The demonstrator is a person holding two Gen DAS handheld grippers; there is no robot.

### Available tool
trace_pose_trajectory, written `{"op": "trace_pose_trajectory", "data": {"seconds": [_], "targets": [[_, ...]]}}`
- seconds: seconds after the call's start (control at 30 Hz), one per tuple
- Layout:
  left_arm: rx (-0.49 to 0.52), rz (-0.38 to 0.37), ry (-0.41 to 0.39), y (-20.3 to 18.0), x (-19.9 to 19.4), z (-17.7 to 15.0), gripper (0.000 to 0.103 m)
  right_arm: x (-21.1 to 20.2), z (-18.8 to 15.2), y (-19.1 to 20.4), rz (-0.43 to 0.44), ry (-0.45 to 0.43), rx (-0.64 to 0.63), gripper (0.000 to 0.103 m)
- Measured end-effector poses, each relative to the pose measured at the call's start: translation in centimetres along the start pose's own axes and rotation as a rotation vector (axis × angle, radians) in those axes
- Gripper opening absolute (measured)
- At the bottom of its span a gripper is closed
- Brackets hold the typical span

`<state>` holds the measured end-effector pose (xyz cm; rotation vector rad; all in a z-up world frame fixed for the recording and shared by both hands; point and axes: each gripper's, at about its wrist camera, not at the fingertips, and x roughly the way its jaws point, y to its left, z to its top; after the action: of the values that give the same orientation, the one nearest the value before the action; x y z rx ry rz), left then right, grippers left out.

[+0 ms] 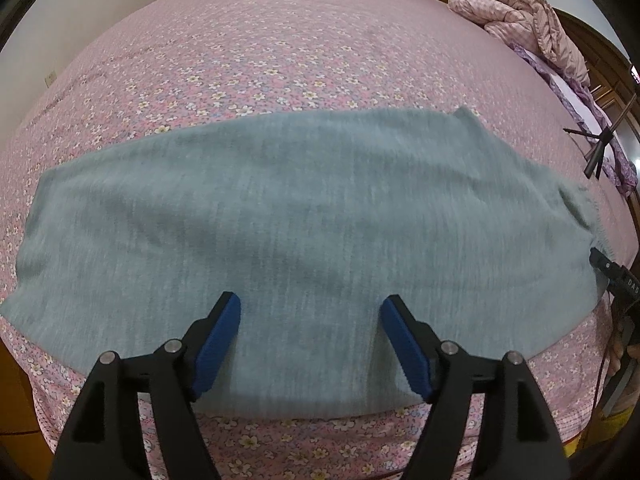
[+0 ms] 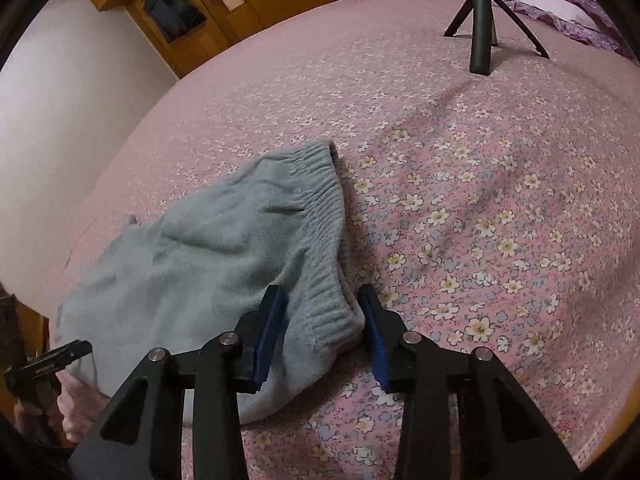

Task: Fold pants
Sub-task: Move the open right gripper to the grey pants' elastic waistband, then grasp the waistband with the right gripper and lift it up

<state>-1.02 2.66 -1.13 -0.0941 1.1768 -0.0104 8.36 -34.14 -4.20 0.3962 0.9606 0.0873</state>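
Pants (image 1: 304,216) between open right tongs (image 2: 324,316)

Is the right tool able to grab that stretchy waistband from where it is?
Probably yes. The right tool is open, its fingers either side of the waistband corner of the pants, nothing between them.

Grey-green pants (image 1: 304,216) on pink flowered bedsheet (image 1: 256,52); black tripod (image 2: 482,16).

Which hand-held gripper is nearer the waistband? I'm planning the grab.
Right. The right hand-held gripper straddles the waistband, open. The left hand-held gripper hovers over the pants' middle.
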Motion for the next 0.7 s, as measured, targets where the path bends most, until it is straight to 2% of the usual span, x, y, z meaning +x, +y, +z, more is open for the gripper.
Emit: {"op": "trace_pose_trajectory", "data": {"seconds": [0.23, 0.7], "targets": [[0.010, 0.009, 0.000, -0.3, 0.2, 0.2, 0.079, -0.3, -0.2, -0.8, 0.023, -0.008, 0.034, 0.037], [0.010, -0.001, -0.003, -0.2, 0.3, 0.1, 0.081, 0.3, 0.2, -0.1, -0.001, -0.003, 0.028, 0.040]]}}
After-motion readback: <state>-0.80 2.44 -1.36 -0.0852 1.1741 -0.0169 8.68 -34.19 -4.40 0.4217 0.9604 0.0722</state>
